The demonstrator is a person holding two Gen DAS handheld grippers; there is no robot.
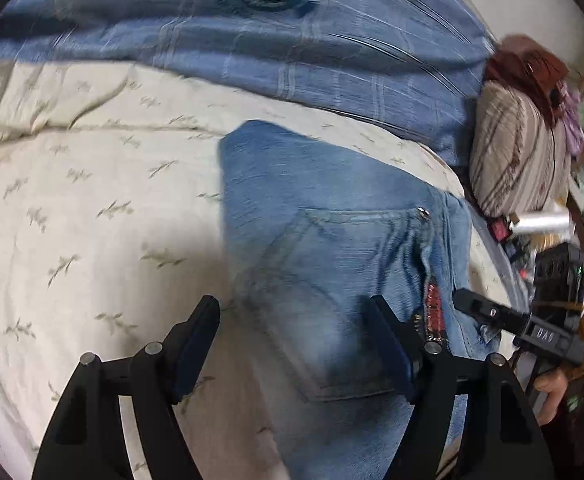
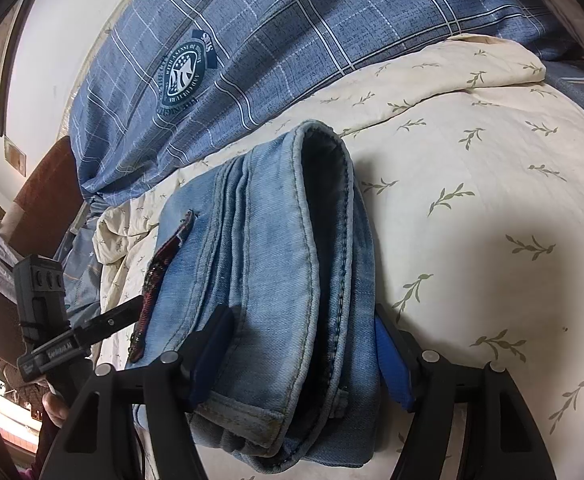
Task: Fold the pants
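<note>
Folded jeans (image 2: 276,280) lie on bedsheet (image 2: 472,208) at 6 o'clock; R gripper (image 2: 304,354) clamps 1 thick end; L gripper (image 1: 292,348) unclenched above; denim heavy, floppy; grip stacked hems.

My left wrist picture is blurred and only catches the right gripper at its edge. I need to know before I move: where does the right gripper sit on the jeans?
Observer: In the right wrist view the right gripper straddles the near end of the folded jeans, with one finger on each side.
Operator: Is it squeezing them?
Observer: I cannot tell. The fingers lie against the denim, but no squeeze shows.
Operator: What does the far end of the bundle look like?
Observer: A stitched edge curls into a long loop, dark inside, with several layers stacked to its left.
</note>
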